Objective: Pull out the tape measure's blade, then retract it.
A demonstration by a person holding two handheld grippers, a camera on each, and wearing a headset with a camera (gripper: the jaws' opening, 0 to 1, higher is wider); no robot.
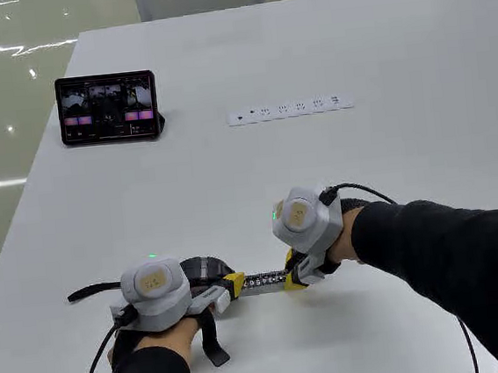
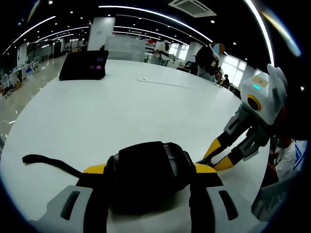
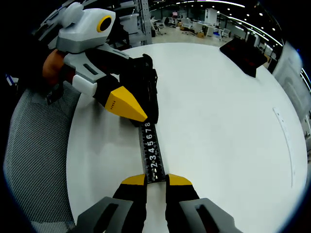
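The tape measure (image 1: 206, 270) is seen in the head view low on the tabletop (image 1: 230, 171), near the front edge. The left claw (image 1: 228, 289) is closed on its black body. The right claw (image 1: 293, 277) is closed on the tip of the blade (image 1: 262, 279). A short length of blade is drawn out between the two claws. The tablet (image 1: 107, 107) and the power strip (image 1: 290, 108) are placed farther back, well apart from it.

In the right gripper view the blade's dark face and white numerals, 2 to 8, are legible. The blade end is pinched there between the narrowly spaced yellow tips.

In the left gripper view the body is gripped on both sides and the blade is hidden behind it. A black strap (image 2: 48, 162) is seen lying on the tabletop to its left.
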